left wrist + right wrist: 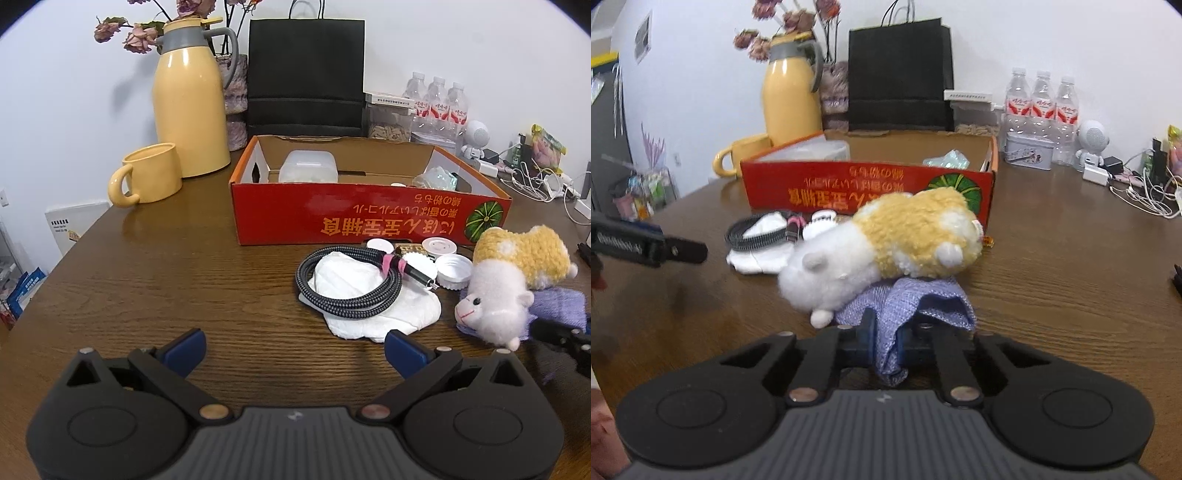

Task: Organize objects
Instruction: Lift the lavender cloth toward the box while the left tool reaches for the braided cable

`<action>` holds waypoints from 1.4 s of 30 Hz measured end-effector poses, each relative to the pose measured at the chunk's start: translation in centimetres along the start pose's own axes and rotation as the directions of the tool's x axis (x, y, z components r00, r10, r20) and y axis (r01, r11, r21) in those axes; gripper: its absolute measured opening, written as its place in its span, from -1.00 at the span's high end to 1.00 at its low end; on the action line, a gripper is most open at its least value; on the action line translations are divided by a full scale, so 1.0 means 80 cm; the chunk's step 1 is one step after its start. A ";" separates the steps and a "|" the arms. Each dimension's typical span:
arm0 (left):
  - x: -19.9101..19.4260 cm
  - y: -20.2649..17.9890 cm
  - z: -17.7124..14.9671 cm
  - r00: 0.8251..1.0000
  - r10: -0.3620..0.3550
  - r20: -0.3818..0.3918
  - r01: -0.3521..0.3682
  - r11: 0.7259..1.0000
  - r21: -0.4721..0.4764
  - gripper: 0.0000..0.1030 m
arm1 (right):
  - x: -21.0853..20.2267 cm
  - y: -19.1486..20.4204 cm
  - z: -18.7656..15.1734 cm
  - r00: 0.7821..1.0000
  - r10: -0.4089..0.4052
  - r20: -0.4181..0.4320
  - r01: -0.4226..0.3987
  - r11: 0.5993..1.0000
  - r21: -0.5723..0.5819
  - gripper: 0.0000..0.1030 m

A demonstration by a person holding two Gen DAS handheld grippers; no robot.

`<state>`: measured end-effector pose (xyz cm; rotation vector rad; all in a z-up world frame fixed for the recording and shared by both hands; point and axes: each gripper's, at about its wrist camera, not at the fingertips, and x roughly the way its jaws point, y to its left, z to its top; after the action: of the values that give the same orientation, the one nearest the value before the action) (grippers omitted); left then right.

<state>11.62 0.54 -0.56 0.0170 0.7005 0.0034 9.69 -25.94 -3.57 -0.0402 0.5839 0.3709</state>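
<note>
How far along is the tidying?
Done: a plastic container and wrapped packet sit in the red box. In hand: right tool pinches the purple cloth under the plush hamster. Left: coiled cable, tissue, caps; left tool open.

1. I see a plain white wall behind everything, evenly lit.
2. A dark wooden table with bold grain fills my view.
3. At its back stand a yellow thermos, a black paper bag and water bottles.
4. Left of the table, a dark cabinet stands against the wall.
</note>
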 end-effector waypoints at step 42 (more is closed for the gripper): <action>0.107 -0.026 0.061 0.983 -0.141 -0.121 0.157 0.978 0.135 -1.00 | -0.036 -0.004 0.072 0.976 0.020 0.215 -0.047 0.991 0.122 0.82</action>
<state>21.28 -1.52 -2.40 0.1029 0.8103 -0.1919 10.63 -26.41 2.82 0.1306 0.3946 0.3650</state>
